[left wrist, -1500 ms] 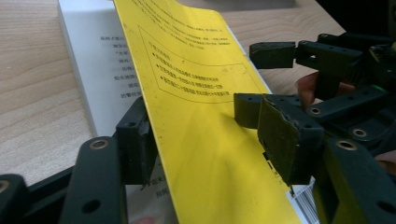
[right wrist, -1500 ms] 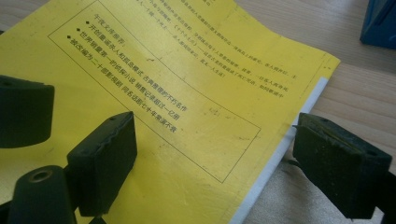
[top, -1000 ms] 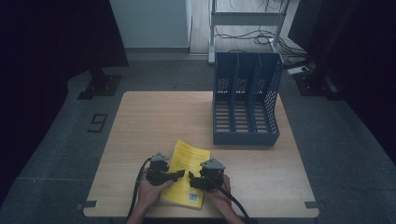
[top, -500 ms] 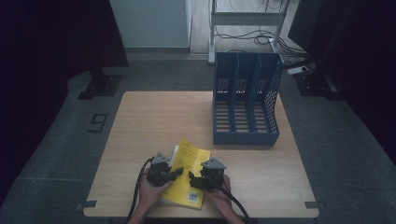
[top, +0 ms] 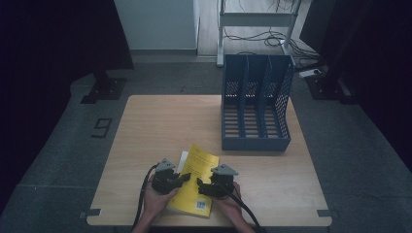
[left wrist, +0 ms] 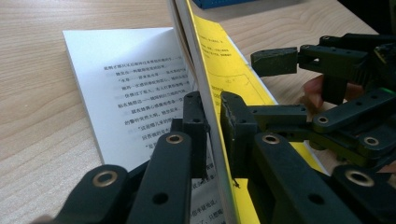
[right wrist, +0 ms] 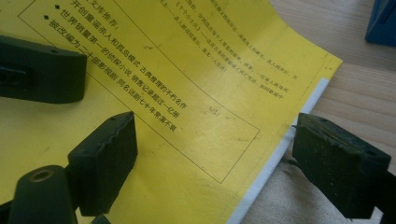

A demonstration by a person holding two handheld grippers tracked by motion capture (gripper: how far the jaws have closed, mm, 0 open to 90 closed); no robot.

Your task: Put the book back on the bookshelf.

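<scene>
A yellow book (top: pixel 199 167) lies near the table's front edge, between the two grippers. My left gripper (top: pixel 183 178) is shut on the book's left edge. In the left gripper view its jaws (left wrist: pixel 212 109) pinch the yellow cover and a few pages, lifted off a white printed page (left wrist: pixel 135 88). My right gripper (top: pixel 203 187) is open at the book's right side. In its own view the gripper (right wrist: pixel 224 156) has one pad (right wrist: pixel 105 158) over the yellow cover (right wrist: pixel 187 93) and the other pad (right wrist: pixel 341 163) past the book's edge over the wood.
A blue three-slot file rack (top: pixel 255 104) stands at the back right of the wooden table (top: pixel 160 121). Cables trail from both grippers toward the front edge. Bare wood stretches to the left and behind the book.
The left gripper has lifted the cover's left edge, and a white page now shows under it. The right gripper has barely moved.
</scene>
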